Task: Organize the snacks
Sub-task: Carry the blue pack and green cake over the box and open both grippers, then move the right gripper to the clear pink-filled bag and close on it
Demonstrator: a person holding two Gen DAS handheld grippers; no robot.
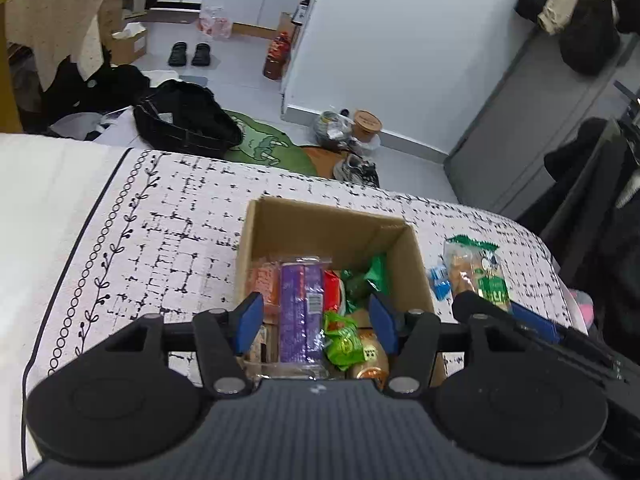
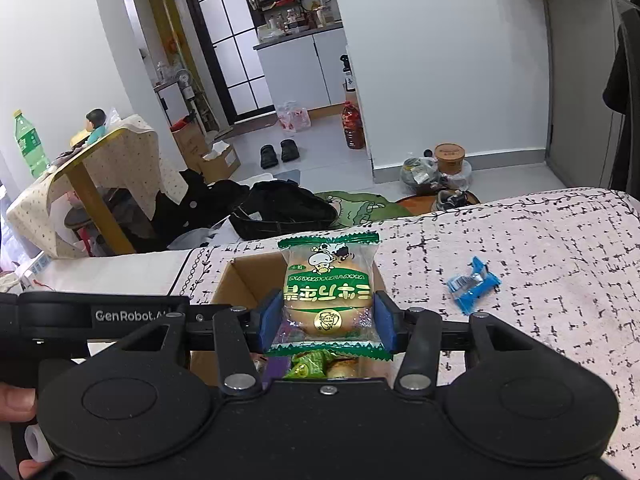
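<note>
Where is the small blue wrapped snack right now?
The small blue wrapped snack lies on the patterned bedspread, outside and right of the cardboard box; in the left wrist view it sits beside the green bread packet.

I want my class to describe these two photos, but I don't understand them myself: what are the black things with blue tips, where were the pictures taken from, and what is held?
They are hand-held tongs, one in each of a person's hands, each with a camera looking along its blue pads. One picture comes from the left tongs, which stand open over a cardboard box of snacks. The other comes from the right tongs, gripping a green-wrapped bun above that box. A blue wrapped snack lies on the patterned cloth.
</note>
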